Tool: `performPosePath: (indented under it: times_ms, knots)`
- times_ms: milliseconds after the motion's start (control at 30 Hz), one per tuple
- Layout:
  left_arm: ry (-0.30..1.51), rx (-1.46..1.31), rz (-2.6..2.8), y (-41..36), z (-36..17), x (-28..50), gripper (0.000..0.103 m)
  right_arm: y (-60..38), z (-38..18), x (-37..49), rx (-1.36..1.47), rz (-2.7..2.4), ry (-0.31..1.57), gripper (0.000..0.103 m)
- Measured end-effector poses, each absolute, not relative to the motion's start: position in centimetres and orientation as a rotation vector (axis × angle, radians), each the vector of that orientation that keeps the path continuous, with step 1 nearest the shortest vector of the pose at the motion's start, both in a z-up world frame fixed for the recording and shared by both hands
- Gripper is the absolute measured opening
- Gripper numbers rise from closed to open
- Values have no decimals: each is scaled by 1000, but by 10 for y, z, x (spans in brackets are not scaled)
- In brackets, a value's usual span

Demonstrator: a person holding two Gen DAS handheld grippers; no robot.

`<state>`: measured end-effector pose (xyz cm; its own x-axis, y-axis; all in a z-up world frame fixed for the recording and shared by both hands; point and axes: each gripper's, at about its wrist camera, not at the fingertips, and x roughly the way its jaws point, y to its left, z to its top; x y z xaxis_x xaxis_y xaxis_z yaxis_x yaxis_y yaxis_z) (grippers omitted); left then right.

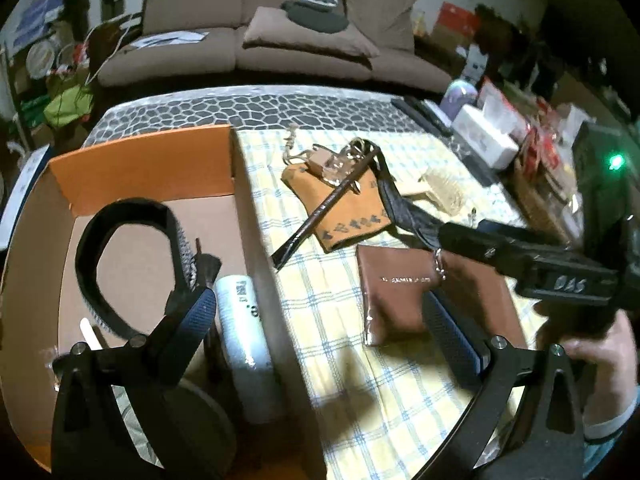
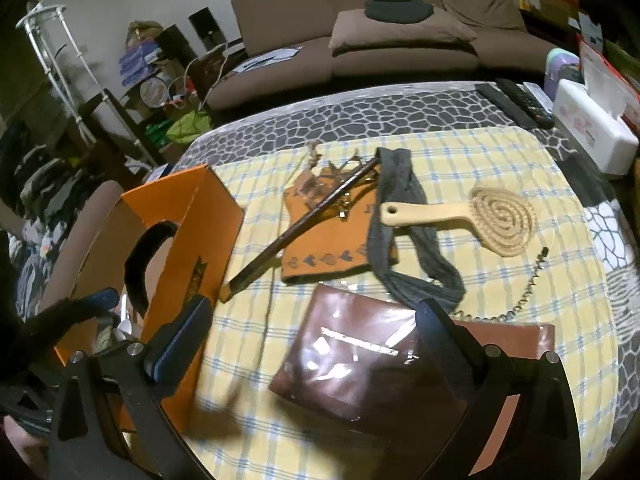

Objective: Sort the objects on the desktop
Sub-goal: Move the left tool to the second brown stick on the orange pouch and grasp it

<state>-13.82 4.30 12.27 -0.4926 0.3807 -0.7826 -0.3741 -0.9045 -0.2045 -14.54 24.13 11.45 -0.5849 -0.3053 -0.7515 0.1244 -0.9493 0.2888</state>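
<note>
My left gripper is open and straddles the right wall of the orange box. A black headband and a white tube lie inside the box. My right gripper is open wide above a brown wallet in clear plastic, with nothing held. Behind the wallet on the checked cloth lie an orange pouch, a dark stick, a grey fabric band, a wooden brush and a coiled cord.
A white tissue box and black remotes stand at the table's far right. More clutter lines the right edge. A brown sofa runs behind the table. A hand holds the right gripper's handle.
</note>
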Motion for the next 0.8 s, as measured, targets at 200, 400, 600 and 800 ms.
performPosePath:
  times_ms: [200,400,600,800]
  knots:
    - [199,-1317,2349,80,111,-156,103,272,116,-145,1279,-2604,-377,102]
    - [411,-1360,2348,111,103,-181,98,300,119,-144,1267,-2621,-454,102]
    - [630,-1312,2346,134,114,-198,73,322,120,-142,1260,-2631,-525,102]
    - [762,-1363,2234,160,101,-210,69,333,121,-140,1252,-2636,-565,102]
